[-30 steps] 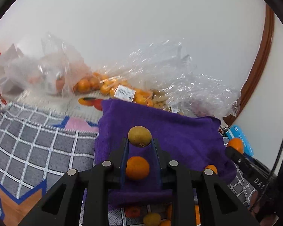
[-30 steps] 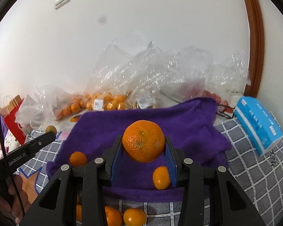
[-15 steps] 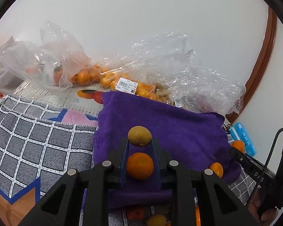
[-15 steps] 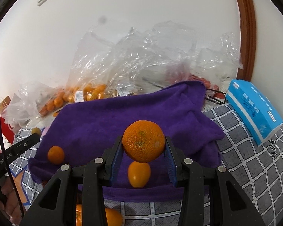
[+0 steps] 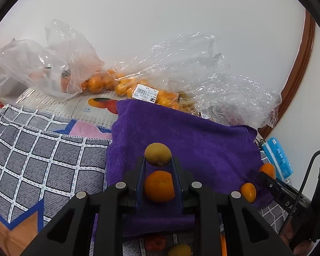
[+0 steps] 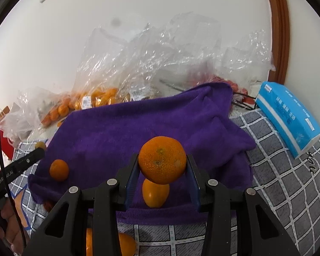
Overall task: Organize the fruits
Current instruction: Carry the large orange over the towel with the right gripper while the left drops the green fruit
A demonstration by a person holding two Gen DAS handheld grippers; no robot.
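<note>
A purple towel [image 5: 194, 140] [image 6: 151, 128] lies spread over the checked cloth. My left gripper [image 5: 157, 160] is shut on a small yellow-green round fruit [image 5: 157, 154], held above a mandarin [image 5: 159, 186] that rests on the towel's near part. My right gripper [image 6: 162, 161] is shut on a large mandarin [image 6: 162, 159], just over an oval orange fruit [image 6: 155, 194] lying on the towel. A small mandarin [image 6: 59, 170] sits at the towel's left. In the right wrist view the left gripper [image 6: 39, 147] enters from the left edge.
Clear plastic bags of orange fruit [image 5: 143, 89] [image 6: 100, 98] are heaped along the wall behind the towel. A blue tissue box [image 6: 288, 115] lies to the right. Loose fruits [image 5: 179, 249] [image 6: 125, 243] lie on the checked cloth [image 5: 42, 160] near the front.
The right gripper has sunk a little and shifted with its mandarin; the oval fruit now lies under the middle of its jaws instead of by its right finger. Both grips are unchanged.
</note>
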